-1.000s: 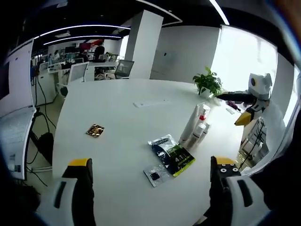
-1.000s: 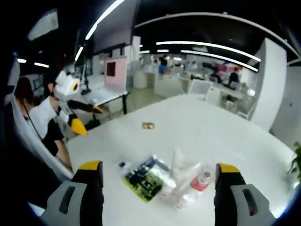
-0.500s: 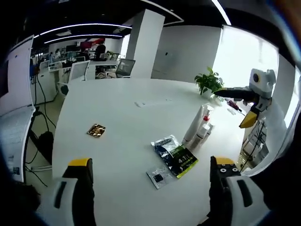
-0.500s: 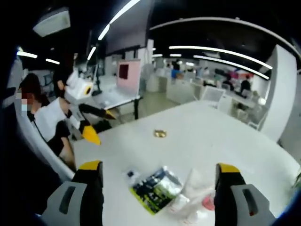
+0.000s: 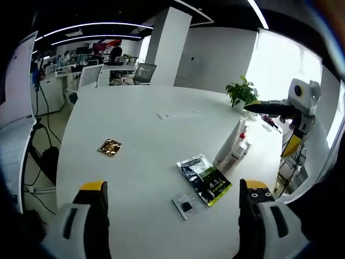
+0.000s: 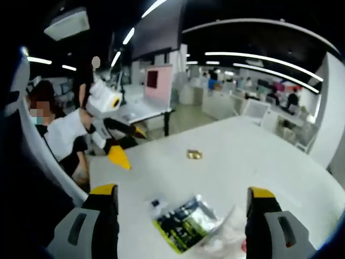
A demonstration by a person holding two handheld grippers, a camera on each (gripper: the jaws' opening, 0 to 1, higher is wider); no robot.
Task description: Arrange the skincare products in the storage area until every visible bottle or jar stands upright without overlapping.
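- Left gripper view: left tongs (image 5: 171, 208) spread wide, nothing between them, hovering above the white counter (image 5: 135, 135).
- White bottles (image 5: 233, 147) lie tipped together just beyond the dark-and-green sachet (image 5: 205, 178); a small clear packet (image 5: 187, 205) is just this side of it, and a gold foil packet (image 5: 109, 146) lies well apart.
- Potted plant (image 5: 242, 94) stands beyond the bottles.
- Right gripper view: right tongs (image 6: 183, 210) equally wide, empty; bottles (image 6: 229, 237) blurred beside the sachet (image 6: 188, 222); a seated person (image 6: 62, 132) at the counter edge.

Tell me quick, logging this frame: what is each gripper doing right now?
Left gripper: open, holding nothing, above the table.
Right gripper: open, holding nothing, above the sachet.
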